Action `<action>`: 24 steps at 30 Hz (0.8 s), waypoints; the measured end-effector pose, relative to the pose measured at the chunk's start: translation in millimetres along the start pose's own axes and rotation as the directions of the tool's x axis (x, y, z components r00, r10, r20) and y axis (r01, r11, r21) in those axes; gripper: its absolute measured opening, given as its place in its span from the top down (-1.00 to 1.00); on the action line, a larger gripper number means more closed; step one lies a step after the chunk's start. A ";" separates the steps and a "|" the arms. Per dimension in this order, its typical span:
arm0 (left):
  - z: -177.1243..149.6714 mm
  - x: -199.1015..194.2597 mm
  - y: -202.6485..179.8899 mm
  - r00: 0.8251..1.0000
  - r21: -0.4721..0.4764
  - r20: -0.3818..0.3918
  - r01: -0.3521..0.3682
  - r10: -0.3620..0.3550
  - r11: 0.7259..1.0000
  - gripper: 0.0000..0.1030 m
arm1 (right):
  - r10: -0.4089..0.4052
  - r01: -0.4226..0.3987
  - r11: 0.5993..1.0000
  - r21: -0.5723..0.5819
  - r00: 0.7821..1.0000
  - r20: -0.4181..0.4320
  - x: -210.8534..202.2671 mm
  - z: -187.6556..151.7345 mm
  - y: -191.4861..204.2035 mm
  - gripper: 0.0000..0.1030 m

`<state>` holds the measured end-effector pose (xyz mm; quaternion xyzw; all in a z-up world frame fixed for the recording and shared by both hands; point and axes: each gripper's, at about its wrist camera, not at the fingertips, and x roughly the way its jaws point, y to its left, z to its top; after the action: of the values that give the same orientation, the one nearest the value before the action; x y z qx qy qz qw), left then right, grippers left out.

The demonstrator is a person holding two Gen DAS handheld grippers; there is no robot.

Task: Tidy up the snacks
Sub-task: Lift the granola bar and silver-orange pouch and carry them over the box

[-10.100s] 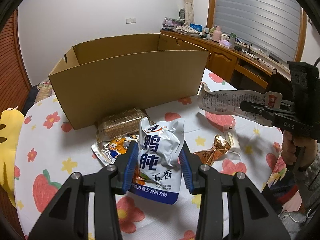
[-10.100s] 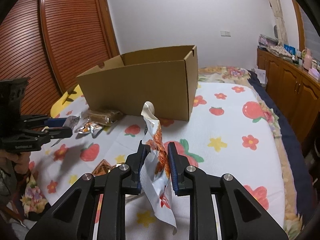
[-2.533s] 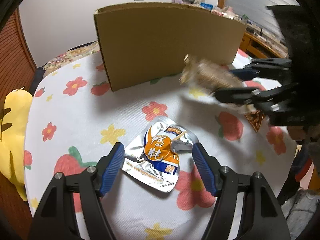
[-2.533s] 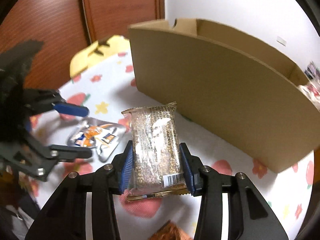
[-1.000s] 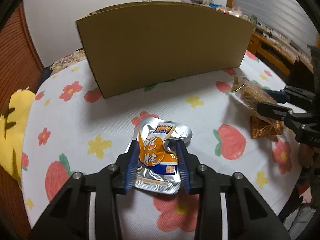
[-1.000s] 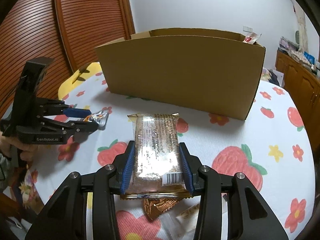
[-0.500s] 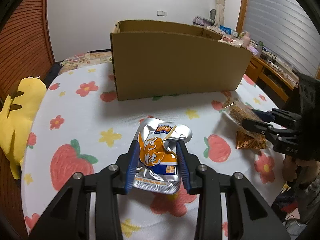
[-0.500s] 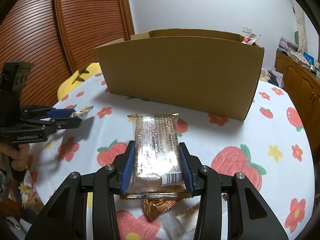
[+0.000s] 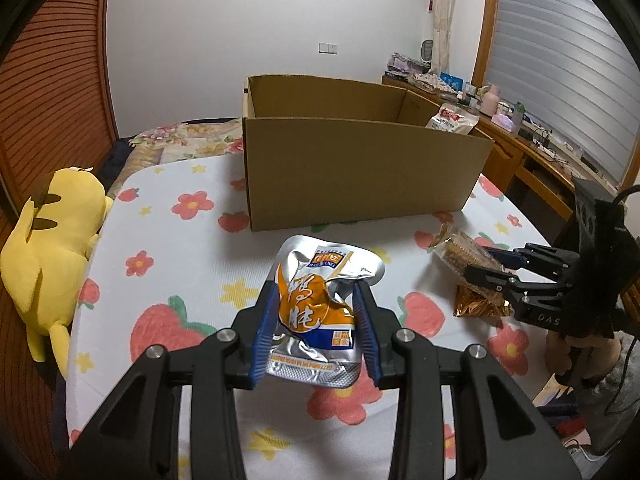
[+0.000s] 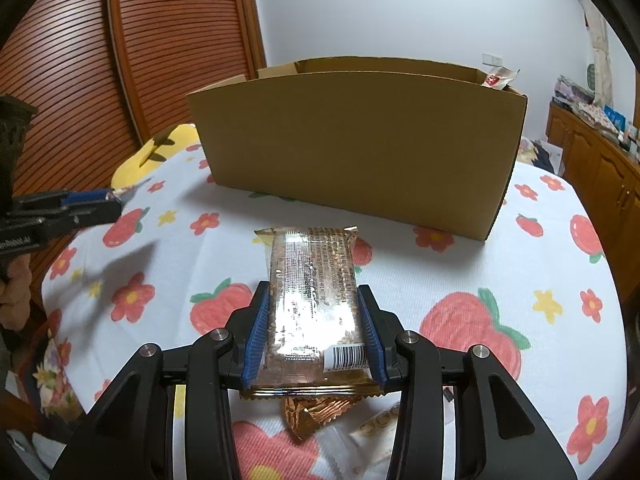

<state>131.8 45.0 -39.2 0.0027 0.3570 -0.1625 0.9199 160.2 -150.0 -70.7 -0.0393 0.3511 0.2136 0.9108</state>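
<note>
While we've got both hands full, here's the scene near to far:

Left gripper [image 9: 316, 312]: clenched on a silver and orange foil pouch [image 9: 320, 308], which we're holding up off the table.
Right gripper [image 10: 314, 332]: clamped on a clear seed bar pack [image 10: 312, 300], held just over a crinkly copper wrapper [image 10: 316, 410].
Surface: a tablecloth [image 9: 180, 248] in white with strawberries, red flowers and yellow stars covers the whole table.
Box: an open cardboard box [image 9: 360, 172] sits mid-table, well past both snacks, with a red and white packet [image 9: 452, 118] poking up at its far right corner.
Left edge: a yellow plush toy [image 9: 44, 248] leans against the table there.
Room: ribbed wooden doors [image 10: 160, 48] on the left, a plain white wall [image 9: 240, 32] behind the box, and a cluttered wooden counter [image 9: 532, 148] under window blinds [image 9: 560, 48] on the right.
</note>
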 end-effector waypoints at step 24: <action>70.7 -18.7 -12.5 0.990 0.019 0.140 -0.004 0.001 1.000 0.29 | -0.025 0.026 1.000 -0.011 0.993 0.118 -45.1 35.8 -7.2 0.19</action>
<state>161.5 30.1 27.2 0.0003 0.2900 -0.1645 0.9428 155.6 -164.9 -14.8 -0.0367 0.2947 0.2061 0.9324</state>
